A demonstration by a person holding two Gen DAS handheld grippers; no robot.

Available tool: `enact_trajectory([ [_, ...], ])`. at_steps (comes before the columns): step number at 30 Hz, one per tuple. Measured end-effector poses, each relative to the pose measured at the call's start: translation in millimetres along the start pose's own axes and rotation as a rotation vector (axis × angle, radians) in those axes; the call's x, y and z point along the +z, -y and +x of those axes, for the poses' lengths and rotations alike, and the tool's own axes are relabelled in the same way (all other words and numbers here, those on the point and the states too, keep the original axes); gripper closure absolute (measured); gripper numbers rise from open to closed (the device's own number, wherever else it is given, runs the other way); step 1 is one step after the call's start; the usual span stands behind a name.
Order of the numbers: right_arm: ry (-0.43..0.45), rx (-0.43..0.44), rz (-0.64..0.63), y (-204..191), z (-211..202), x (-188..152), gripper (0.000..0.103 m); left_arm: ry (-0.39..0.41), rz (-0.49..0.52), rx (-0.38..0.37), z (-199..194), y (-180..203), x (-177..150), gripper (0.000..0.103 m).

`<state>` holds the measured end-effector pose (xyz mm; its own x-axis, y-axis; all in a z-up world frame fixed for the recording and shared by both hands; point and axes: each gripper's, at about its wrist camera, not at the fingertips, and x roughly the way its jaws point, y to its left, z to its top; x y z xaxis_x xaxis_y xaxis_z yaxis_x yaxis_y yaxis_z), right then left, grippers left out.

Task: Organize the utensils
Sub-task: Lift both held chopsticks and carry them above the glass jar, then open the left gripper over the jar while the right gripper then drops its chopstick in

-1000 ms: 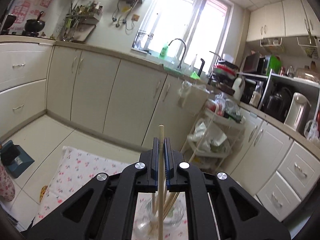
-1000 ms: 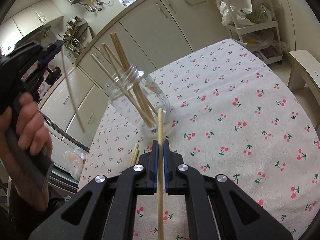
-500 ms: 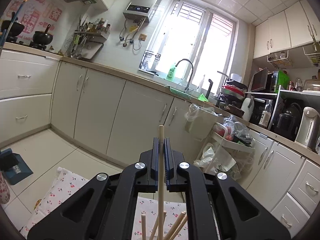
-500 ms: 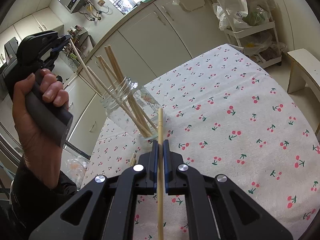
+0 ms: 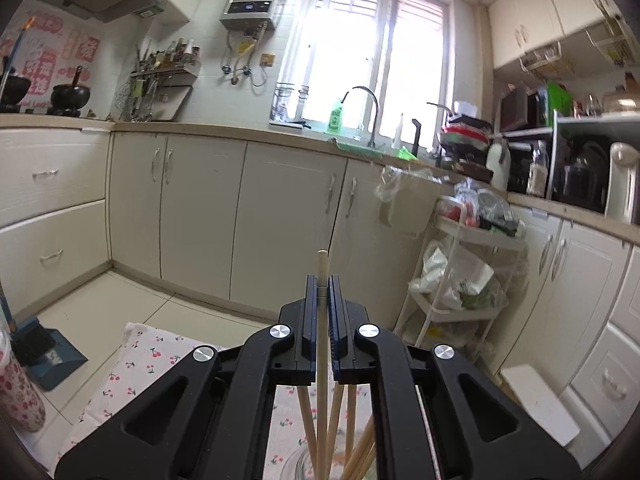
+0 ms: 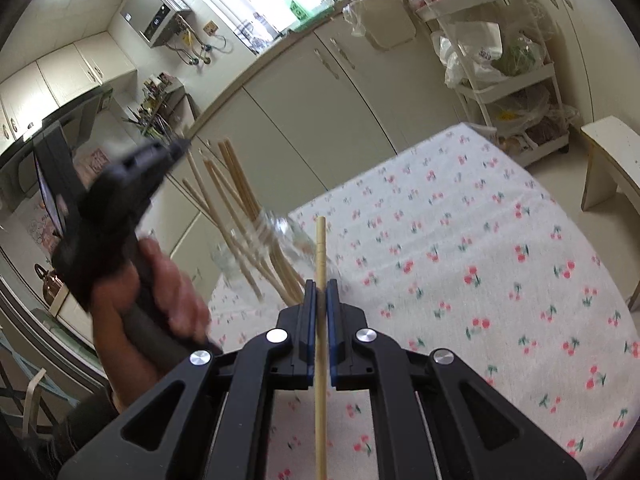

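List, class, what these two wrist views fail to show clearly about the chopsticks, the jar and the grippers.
- Glass jar: left view, cut off by the bottom edge and gripper body.
- Jar and its chopsticks: right view, motion-blurred; count unclear.
- Left gripper: right view, blurred; its chopstick is indistinguishable there.

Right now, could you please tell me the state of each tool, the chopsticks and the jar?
Left tool: shut on a chopstick, held upright above the jar.
Right tool: shut on another chopstick.
Glass jar: open, no lid, standing on the cherry-print tablecloth.
Chopsticks in jar: leaning at angles, ends sticking out of the mouth.
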<state>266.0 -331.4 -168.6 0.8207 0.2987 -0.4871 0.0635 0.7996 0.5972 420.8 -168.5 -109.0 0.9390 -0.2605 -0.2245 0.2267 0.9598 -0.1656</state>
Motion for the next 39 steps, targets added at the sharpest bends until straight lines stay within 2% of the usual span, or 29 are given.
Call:
enact_trajectory([
  [6,0.110,0.046,-0.010,-19.7,-2.3,36.3,0.097,-0.067,0.042,-0.025,-4.9,-1.5,-15.5,0.097],
  [9,0.156,0.068,-0.010,-31.5,-3.1,51.5,0.097,-0.069,0.044,-0.029,-14.2,-6.3,-15.6,0.094],
  [14,0.236,0.103,-0.008,-48.8,-1.3,75.4,0.097,-0.065,0.013,-0.037,-35.7,-22.2,-12.0,0.067],
  [17,0.299,0.116,-0.002,-59.4,1.9,90.7,0.097,-0.068,-0.006,-0.033,-52.1,-33.7,-14.6,0.058],
  [20,0.353,0.127,0.014,-66.5,8.6,105.2,0.097,-0.081,-0.027,-0.027,-64.0,-45.5,-19.2,0.053],
  [22,0.372,0.134,0.022,-71.5,18.0,112.8,0.097,-0.093,-0.053,-0.040,-69.7,-54.1,-25.0,0.053],
  [27,0.376,0.135,0.030,-74.2,34.2,115.0,0.097,-0.101,-0.027,-0.061,-60.1,-50.7,-27.1,0.053],
  [34,0.470,0.070,-0.019,-75.7,37.7,116.0,0.097,-0.111,-0.095,-0.071,-59.8,-58.0,-22.9,0.053],
  [39,0.477,0.033,-0.027,-70.4,54.8,109.1,0.097,-0.123,-0.104,-0.066,-62.8,-64.1,-23.6,0.051],
])
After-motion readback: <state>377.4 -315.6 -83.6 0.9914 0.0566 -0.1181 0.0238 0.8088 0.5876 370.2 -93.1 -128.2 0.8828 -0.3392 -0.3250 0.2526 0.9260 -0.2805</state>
